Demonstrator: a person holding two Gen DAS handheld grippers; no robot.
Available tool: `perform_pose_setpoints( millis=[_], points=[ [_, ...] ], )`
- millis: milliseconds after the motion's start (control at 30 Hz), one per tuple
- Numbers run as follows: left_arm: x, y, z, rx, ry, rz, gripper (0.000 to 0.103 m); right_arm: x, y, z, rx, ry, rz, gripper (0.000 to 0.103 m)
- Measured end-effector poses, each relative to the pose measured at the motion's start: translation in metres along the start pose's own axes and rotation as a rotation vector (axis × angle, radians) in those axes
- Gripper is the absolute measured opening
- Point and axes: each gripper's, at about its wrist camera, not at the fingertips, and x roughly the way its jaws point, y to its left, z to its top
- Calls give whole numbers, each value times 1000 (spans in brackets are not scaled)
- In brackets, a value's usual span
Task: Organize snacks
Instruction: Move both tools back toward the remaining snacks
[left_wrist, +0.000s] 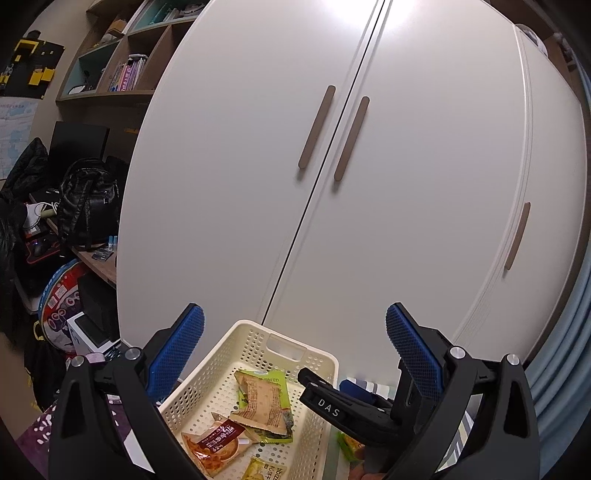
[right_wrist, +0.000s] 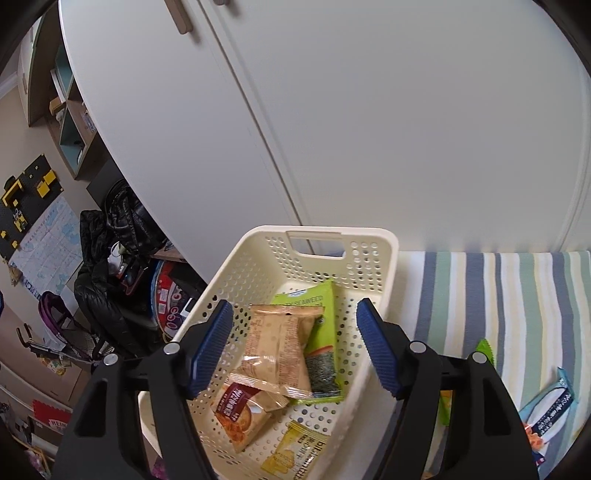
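Observation:
A cream perforated basket (right_wrist: 389, 240) stands on a striped cloth (right_wrist: 517, 295). It holds a tan snack packet (right_wrist: 277, 350), a green seaweed packet (right_wrist: 323, 332), a red-brown packet (right_wrist: 240, 411) and a yellow packet (right_wrist: 299, 450). My right gripper (right_wrist: 294, 306) hangs open over the basket, nothing between its blue pads. Outside the basket, to the right on the cloth, lie a blue packet (right_wrist: 550, 410) and a green packet (right_wrist: 485, 349). My left gripper (left_wrist: 295, 314) is open and empty, higher up above the basket (left_wrist: 258, 326), with the right gripper's black body (left_wrist: 332, 402) below it.
White wardrobe doors (left_wrist: 369, 184) rise right behind the basket. To the left are a cluttered desk with a black backpack (left_wrist: 88, 199), bookshelves (left_wrist: 122, 66) and a black jacket (right_wrist: 99, 280). The basket's left side sits at the cloth's edge.

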Motion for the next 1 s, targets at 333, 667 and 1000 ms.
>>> perform_pose_setpoints(
  millis=[333,667,1000],
  points=[
    [1,-23,-8,50,20,-59,100,-26,-32,-5,41,-40,-60,71],
    [7,-50,-22,111,64,-128,100,-52,-71,-19,98,-56,-124,71],
    [29,-74,-40,130,160,-227,100,-92,-127,-35,164,-75,-229,71]
  ],
)
